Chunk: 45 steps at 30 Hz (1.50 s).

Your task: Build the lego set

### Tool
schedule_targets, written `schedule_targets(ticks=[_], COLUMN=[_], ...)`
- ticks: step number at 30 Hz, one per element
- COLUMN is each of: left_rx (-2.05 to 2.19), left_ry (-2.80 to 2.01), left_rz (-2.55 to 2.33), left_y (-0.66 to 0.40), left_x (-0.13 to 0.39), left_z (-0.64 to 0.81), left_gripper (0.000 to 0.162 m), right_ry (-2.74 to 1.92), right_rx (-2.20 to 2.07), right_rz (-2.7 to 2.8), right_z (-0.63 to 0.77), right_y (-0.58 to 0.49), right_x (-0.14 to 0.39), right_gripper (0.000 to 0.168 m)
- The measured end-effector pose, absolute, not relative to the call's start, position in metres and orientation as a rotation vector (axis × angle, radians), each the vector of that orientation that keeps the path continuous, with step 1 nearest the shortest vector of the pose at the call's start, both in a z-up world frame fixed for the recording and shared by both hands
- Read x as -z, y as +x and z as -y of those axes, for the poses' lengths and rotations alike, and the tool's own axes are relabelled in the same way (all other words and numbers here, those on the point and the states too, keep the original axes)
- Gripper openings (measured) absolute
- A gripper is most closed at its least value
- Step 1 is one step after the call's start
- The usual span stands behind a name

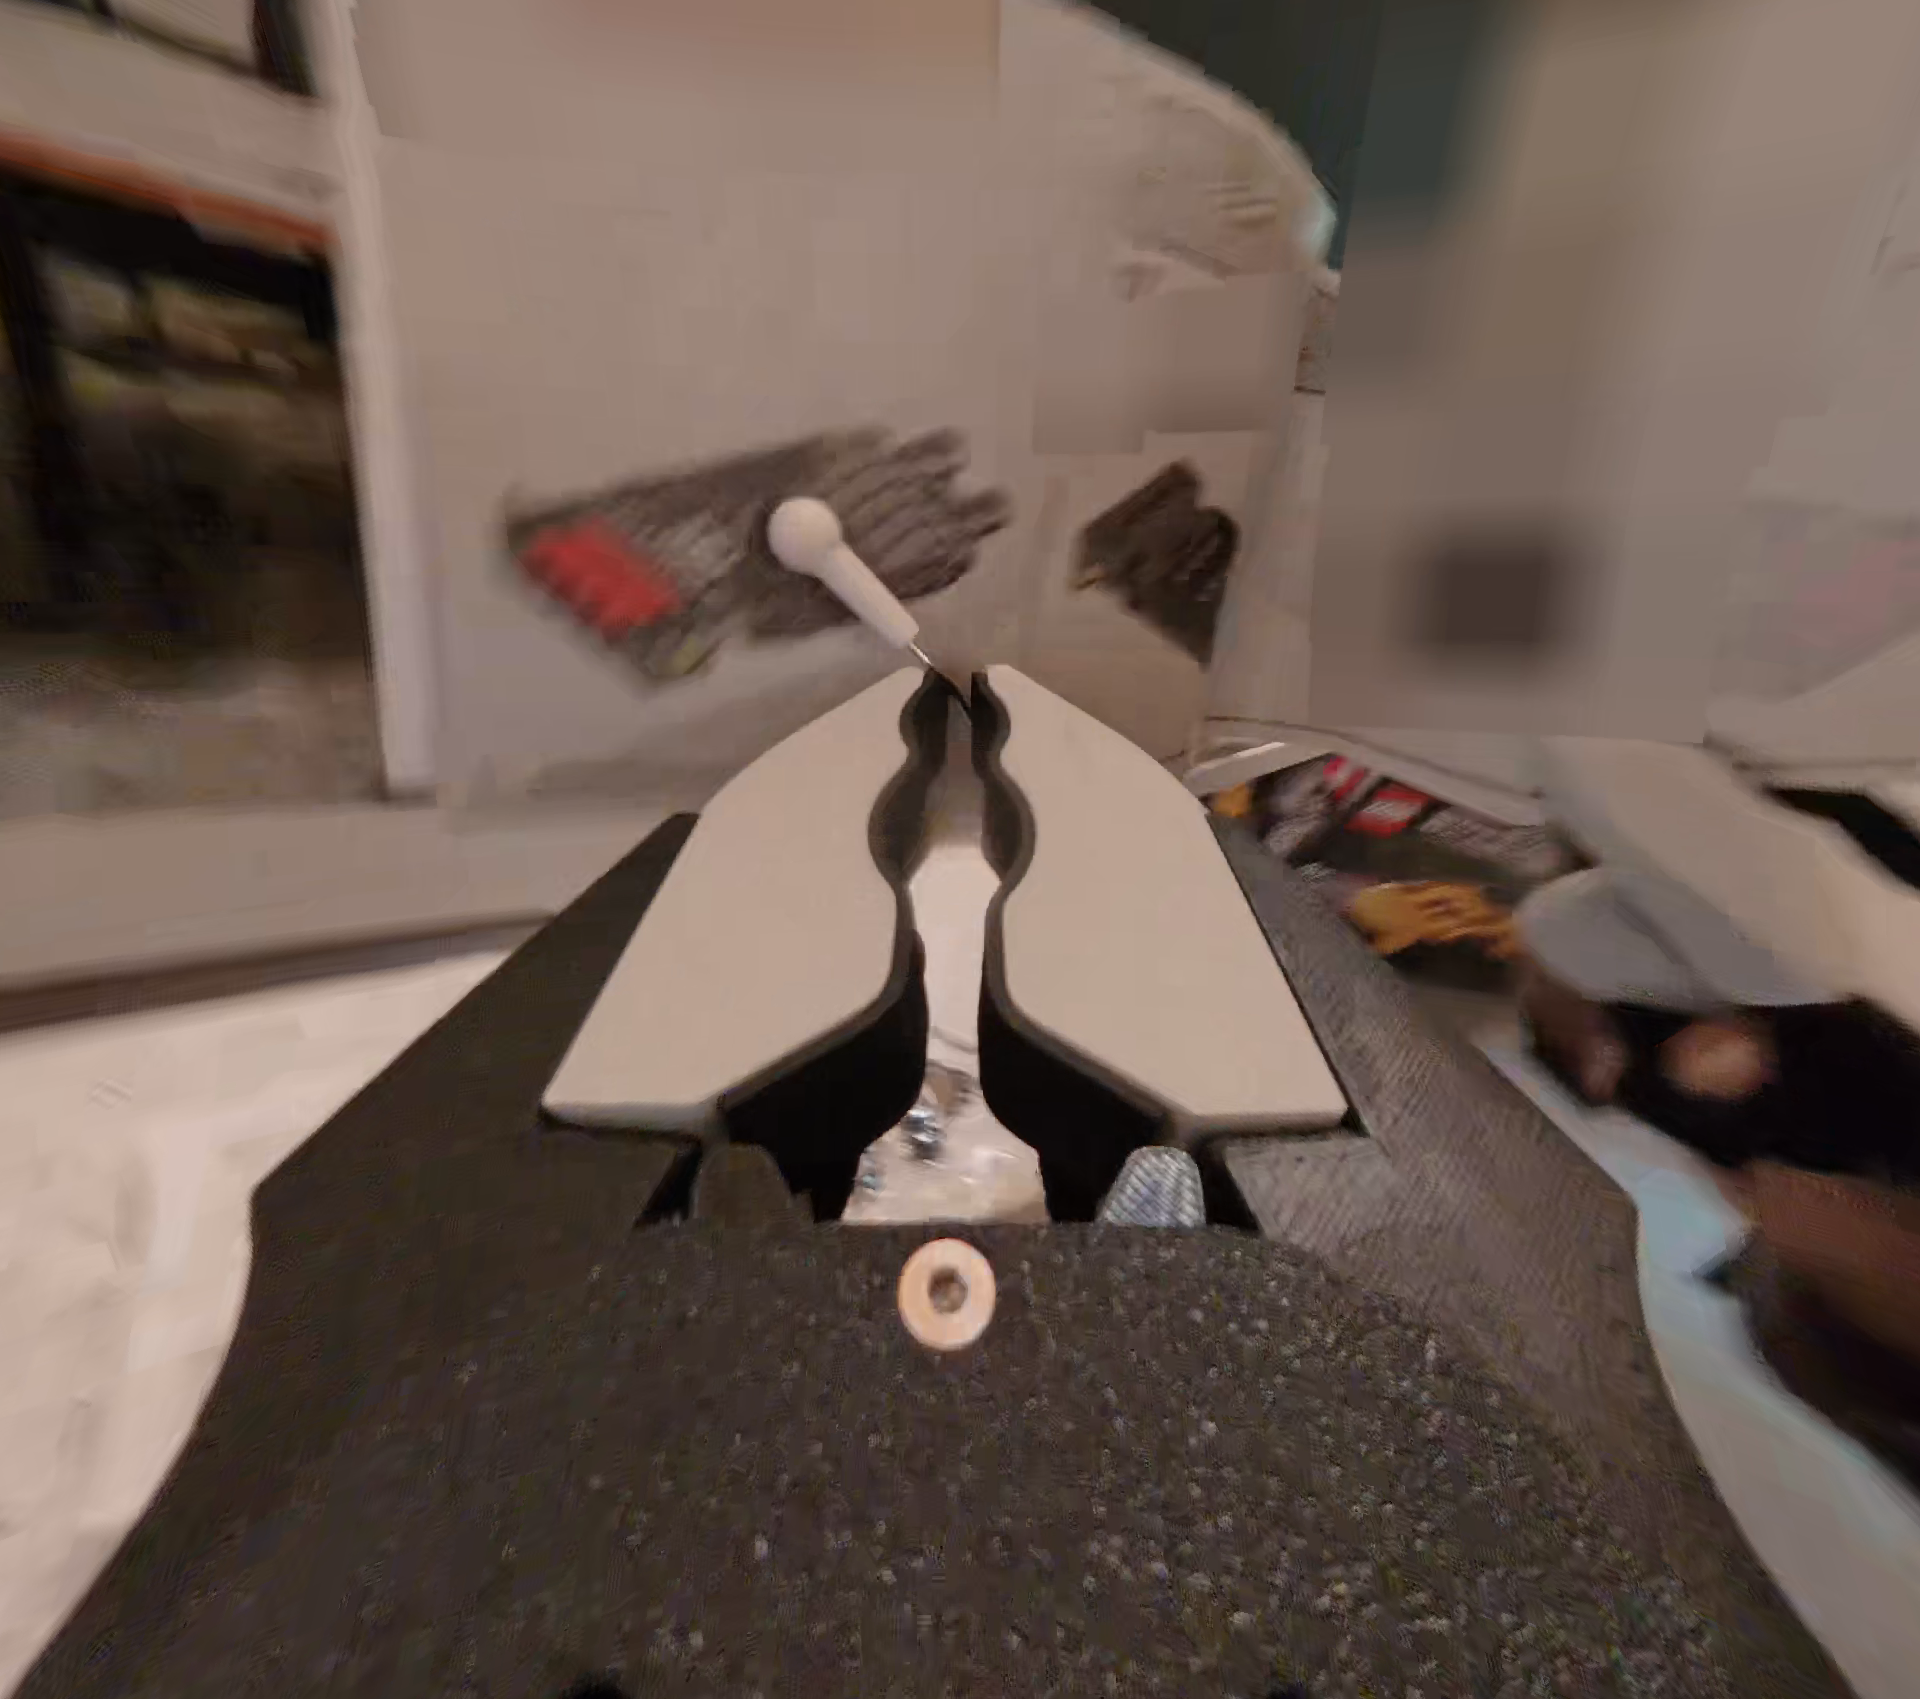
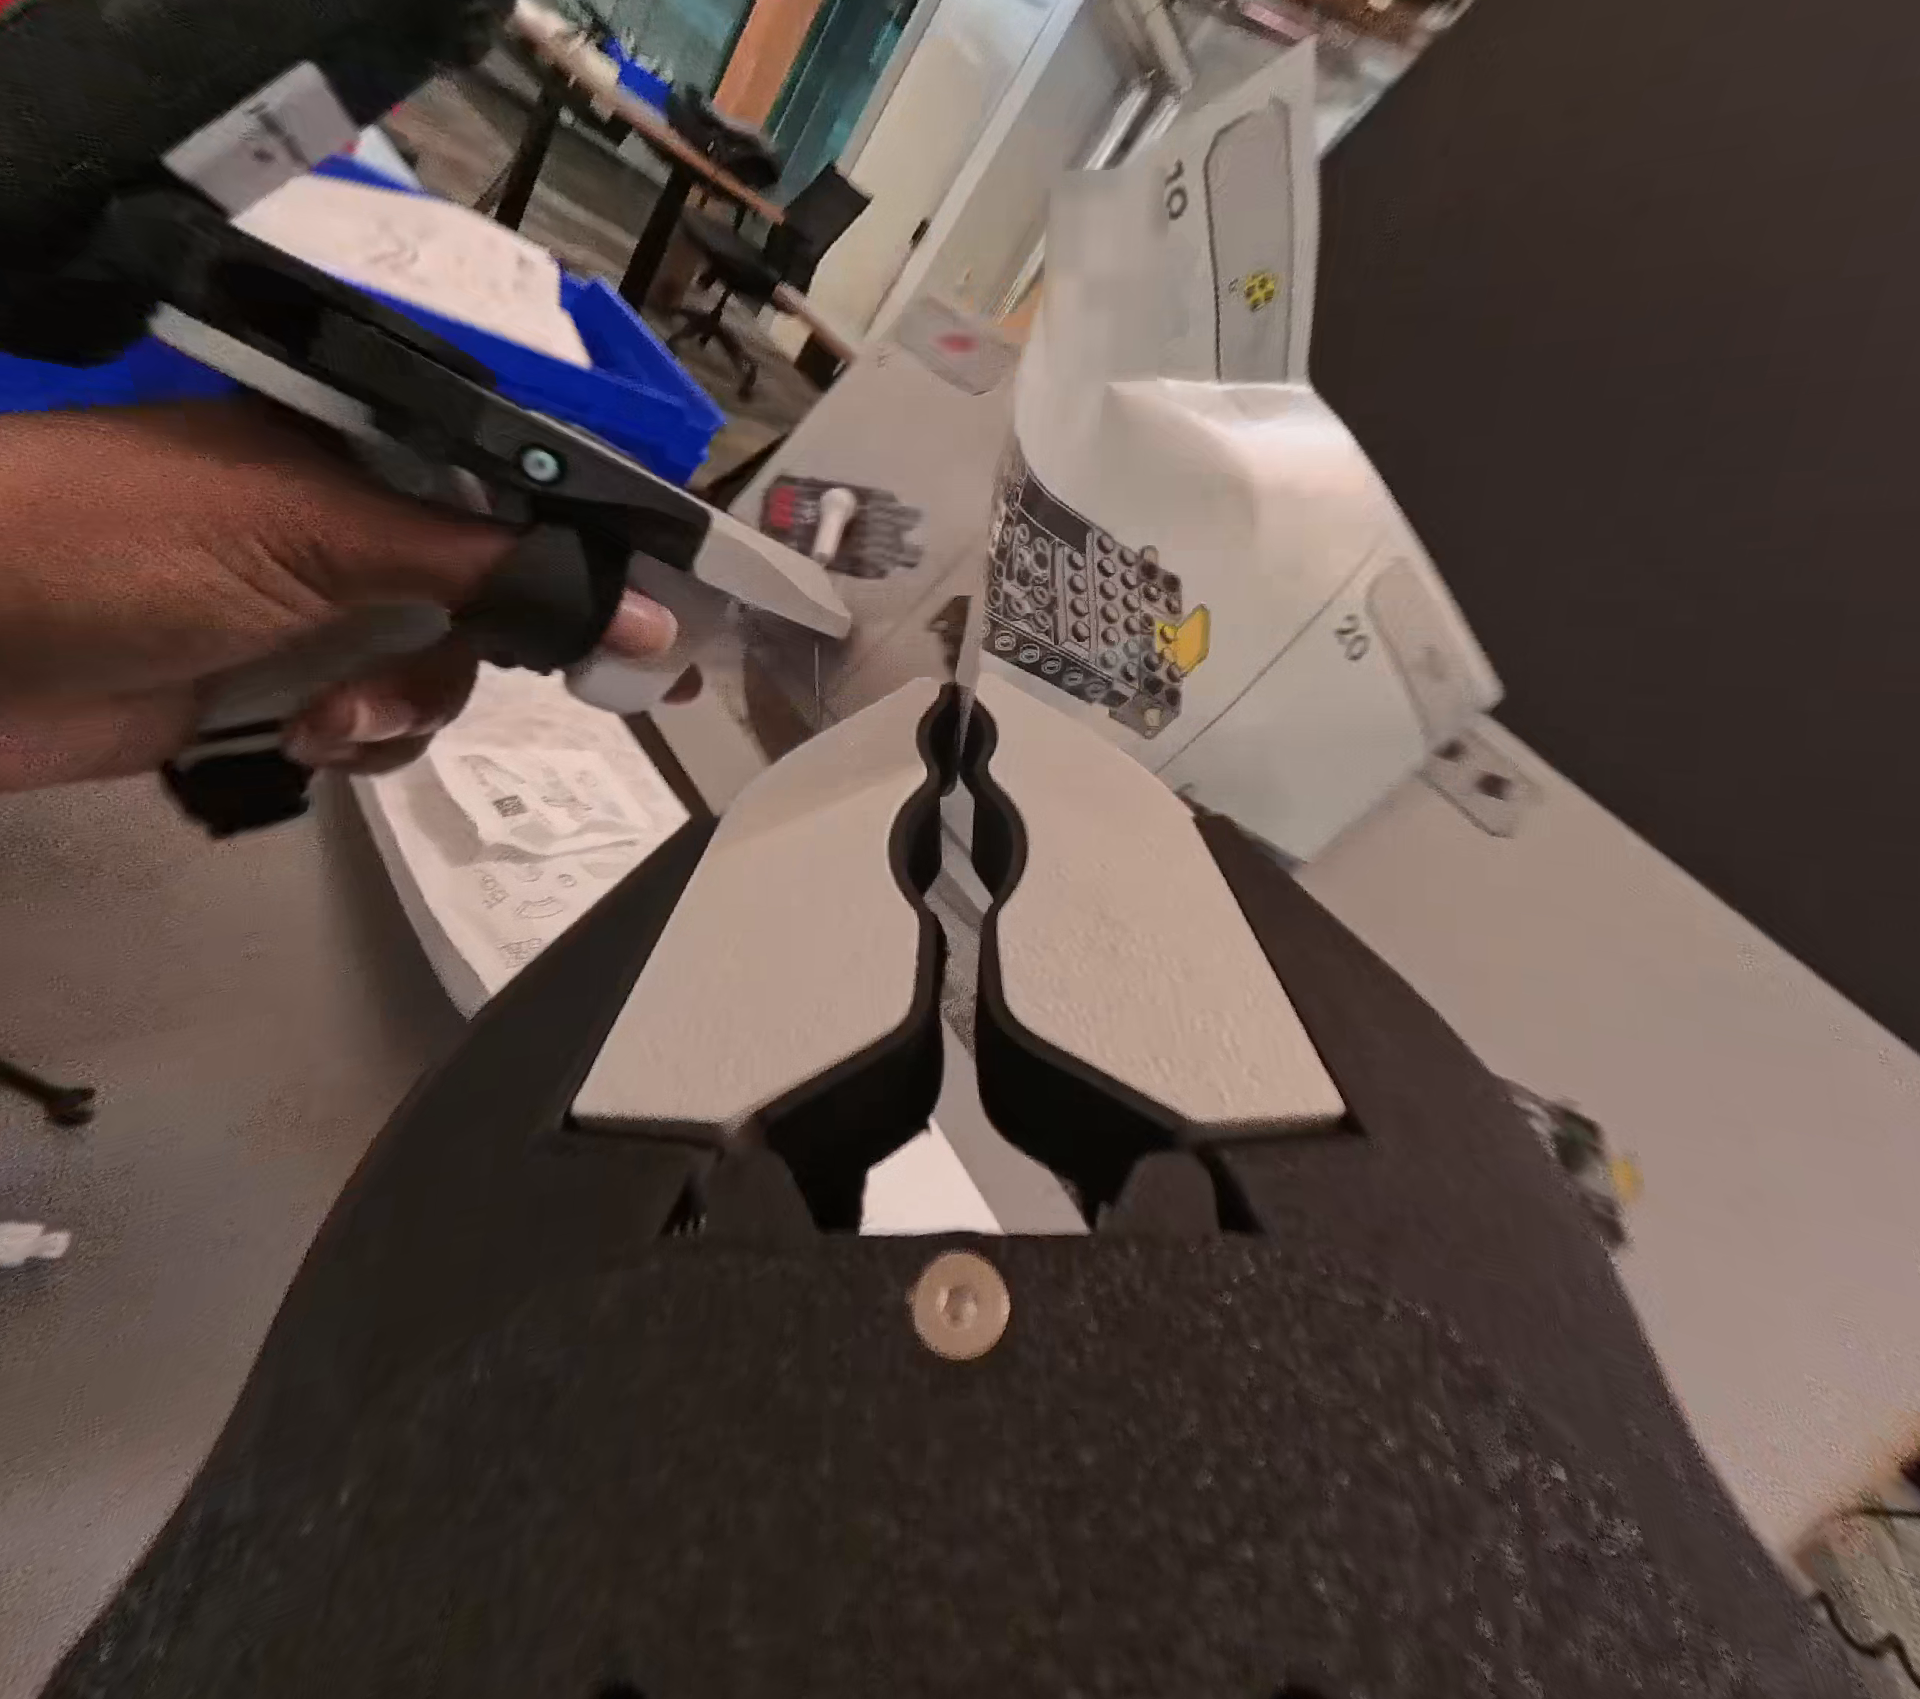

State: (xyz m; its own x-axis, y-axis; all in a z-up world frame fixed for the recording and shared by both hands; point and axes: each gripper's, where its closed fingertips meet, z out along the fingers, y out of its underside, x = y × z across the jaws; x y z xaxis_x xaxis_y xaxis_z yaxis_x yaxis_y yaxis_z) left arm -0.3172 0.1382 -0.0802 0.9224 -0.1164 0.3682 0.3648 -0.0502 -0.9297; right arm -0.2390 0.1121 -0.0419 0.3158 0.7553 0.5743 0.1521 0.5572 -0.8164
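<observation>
The instruction booklet point(image 2: 1226, 506) stands open on the table. My right gripper point(image 2: 964, 699) is shut on the edge of one of its pages, which rises thin between the fingertips. My left gripper point(image 1: 961, 693) is shut on the thin metal end of a small white-handled tool point(image 1: 831, 558), whose handle sticks up and to the left past the tips. Behind it the booklet page point(image 1: 644, 569) is blurred. In the right wrist view, the left gripper point(image 2: 821, 615) reaches in from the left, held by a hand point(image 2: 208, 589), and the white tool point(image 2: 831, 522) shows beyond its tip.
A blue bin point(image 2: 623, 382) stands at the back left. A printed sheet point(image 2: 530, 828) lies on the table below the left gripper. A black panel point(image 2: 1662, 402) closes the right side. Loose red and yellow bricks point(image 1: 1403, 870) lie to the right, near a hand point(image 1: 1662, 1057).
</observation>
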Motion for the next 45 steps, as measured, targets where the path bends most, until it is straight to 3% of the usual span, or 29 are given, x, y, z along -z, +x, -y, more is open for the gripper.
schedule_targets(ticks=[4, 11, 23, 34, 44, 45], left_rx=[0.85, 1.059, 0.845, 0.639, 0.217, 0.19], left_ry=[-1.365, -1.083, -1.138, -1.172, -1.452, -1.496], left_rz=[0.433, 0.516, 0.407, 0.332, 0.0, 0.0], left_y=[-0.323, -0.318, -0.315, -0.313, -0.31, -0.313], left_x=[0.11, 0.121, 0.109, 0.104, 0.079, 0.081], left_z=[-0.124, -0.119, -0.115, -0.113, -0.131, -0.133], left_gripper=[0.005, 0.003, 0.003, 0.003, 0.004, 0.005], right_ry=[-1.015, -1.17, -1.304, -1.526, -1.497, -1.46], right_rx=[-0.395, -0.192, -0.228, -0.751, -0.978, -0.976], right_rz=[1.31, 1.43, 1.745, 1.817, 1.695, 1.669], right_z=[-0.118, -0.131, -0.119, -0.096, -0.092, -0.093], right_y=[-0.285, -0.326, -0.352, -0.359, -0.347, -0.339], right_x=[0.072, 0.1, 0.104, 0.095, 0.058, 0.051], right_gripper=[0.0, 0.0, 0.019, 0.048, 0.054, 0.048])
